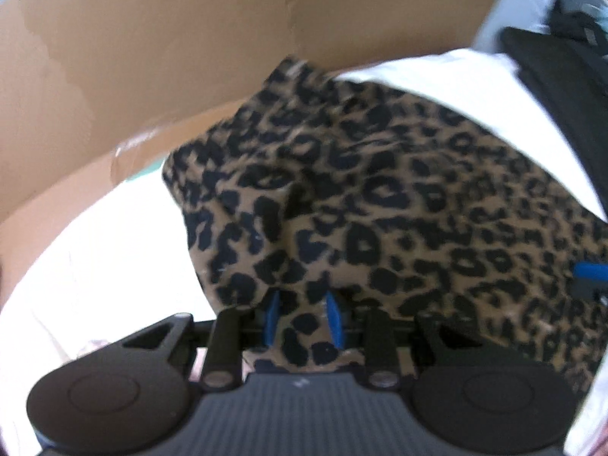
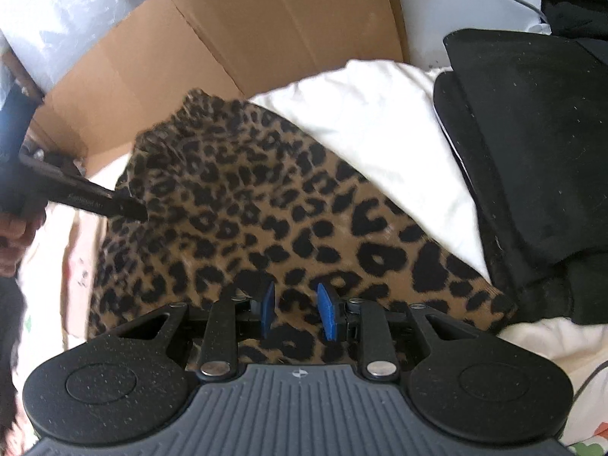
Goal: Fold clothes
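Note:
A leopard-print garment (image 1: 380,190) lies spread over white bedding (image 1: 95,250). My left gripper (image 1: 303,304) is shut on a fold of it; the cloth fills the gap between the blue fingers (image 1: 271,315) and hides their tips. In the right wrist view the left gripper (image 2: 133,211) bites the garment (image 2: 266,209) at its left edge, where the cloth is bunched and raised. My right gripper (image 2: 296,306) stands open low over the garment's near edge, cloth showing between its blue pads (image 2: 327,311). One blue finger (image 1: 589,270) of the right gripper shows at the right edge of the left wrist view.
A brown cardboard sheet (image 2: 247,26) stands behind the bed. A white pillow (image 2: 380,133) lies past the garment. Folded black clothes (image 2: 532,144) are stacked at the right. A hand (image 2: 15,239) holds the left gripper at the left edge.

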Demonstrator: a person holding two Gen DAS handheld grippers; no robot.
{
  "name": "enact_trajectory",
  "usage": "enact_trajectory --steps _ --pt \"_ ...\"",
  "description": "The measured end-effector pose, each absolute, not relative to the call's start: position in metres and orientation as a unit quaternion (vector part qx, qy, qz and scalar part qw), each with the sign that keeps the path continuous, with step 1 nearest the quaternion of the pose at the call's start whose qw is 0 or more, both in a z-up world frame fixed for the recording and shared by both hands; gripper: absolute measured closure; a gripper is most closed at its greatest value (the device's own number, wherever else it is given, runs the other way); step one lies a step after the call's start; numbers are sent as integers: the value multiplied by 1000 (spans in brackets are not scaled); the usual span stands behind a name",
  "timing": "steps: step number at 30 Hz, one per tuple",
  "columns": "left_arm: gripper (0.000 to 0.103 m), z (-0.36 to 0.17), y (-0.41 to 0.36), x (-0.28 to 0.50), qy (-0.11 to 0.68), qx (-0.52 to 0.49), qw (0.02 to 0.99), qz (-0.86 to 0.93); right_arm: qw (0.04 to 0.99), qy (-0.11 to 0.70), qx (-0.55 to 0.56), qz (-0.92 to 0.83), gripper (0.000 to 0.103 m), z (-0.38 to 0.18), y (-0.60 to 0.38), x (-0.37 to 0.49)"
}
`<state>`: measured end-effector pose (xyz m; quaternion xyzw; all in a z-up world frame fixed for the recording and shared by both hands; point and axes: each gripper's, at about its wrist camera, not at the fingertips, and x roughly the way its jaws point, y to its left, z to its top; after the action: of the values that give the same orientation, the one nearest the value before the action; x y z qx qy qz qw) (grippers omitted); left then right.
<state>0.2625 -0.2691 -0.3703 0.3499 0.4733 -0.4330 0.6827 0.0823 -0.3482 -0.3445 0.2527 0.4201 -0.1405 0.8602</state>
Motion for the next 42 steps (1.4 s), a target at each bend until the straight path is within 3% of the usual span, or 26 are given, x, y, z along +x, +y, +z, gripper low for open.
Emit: enact_trajectory --steps 7,19,27,42 --pt "74 -363 -271 267 492 340 697 -395 846 421 284 -162 72 -348 -366 66" --pt "74 -339 -228 210 496 278 681 -461 862 400 276 -143 71 -331 -340 60" --pt "74 -365 -212 179 490 295 659 -489 870 427 227 -97 71 -336 -302 71" --pt "74 -349 -100 158 502 275 658 -489 862 466 191 -65 70 -336 -256 61"
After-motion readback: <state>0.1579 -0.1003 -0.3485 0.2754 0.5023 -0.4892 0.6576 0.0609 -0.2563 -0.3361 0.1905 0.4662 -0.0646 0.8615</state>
